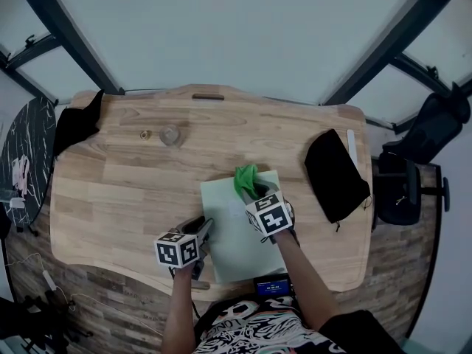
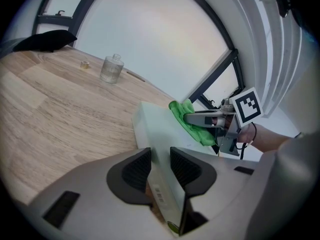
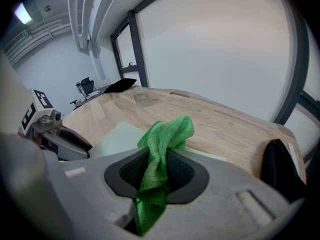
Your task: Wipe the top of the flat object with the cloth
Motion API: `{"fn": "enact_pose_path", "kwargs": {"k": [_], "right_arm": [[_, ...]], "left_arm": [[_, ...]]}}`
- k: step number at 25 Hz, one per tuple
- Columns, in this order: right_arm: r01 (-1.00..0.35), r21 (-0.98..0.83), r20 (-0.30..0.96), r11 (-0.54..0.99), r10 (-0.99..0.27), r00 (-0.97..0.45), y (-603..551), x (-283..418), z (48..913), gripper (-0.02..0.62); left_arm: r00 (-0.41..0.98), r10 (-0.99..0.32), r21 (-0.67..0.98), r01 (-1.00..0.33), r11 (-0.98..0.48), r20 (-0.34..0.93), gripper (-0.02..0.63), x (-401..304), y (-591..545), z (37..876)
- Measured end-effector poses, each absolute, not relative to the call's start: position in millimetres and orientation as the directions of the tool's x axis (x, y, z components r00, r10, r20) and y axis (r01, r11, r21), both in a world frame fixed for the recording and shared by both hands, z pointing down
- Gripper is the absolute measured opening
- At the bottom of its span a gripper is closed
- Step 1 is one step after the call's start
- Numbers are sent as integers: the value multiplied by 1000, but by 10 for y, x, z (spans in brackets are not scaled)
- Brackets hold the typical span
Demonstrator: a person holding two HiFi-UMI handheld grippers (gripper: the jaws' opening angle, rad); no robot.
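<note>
Cloth (image 3: 165,134) and flat object (image 1: 236,242) on wooden table (image 1: 118,183).
Right gripper (image 3: 157,170) jaws pinched on cloth at object's far end; left gripper (image 2: 160,168) jaws clamp object's left edge.

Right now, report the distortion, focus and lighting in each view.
Head view: soft, even light; the wide lens bows the table edges. Left gripper view: fisheye with dark corners; the flat object blurs where the left gripper clamps its edge. Right gripper view: same fisheye curve; the green cloth goes soft close up in the right gripper.
</note>
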State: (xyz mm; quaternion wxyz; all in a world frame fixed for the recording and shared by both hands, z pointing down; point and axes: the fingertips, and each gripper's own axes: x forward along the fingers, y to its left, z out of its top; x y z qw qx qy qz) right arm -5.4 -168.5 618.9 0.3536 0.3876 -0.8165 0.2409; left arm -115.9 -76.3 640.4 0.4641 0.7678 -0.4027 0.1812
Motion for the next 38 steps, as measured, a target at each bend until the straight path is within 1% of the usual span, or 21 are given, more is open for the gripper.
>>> {"fn": "enact_pose_path", "kwargs": {"k": [38], "right_arm": [[-710, -172, 737, 682, -389, -553, -1652, -750, 6167, 89]], "left_arm": [[631, -444, 598, -767, -234, 636, 120, -1163, -763, 6406]]}}
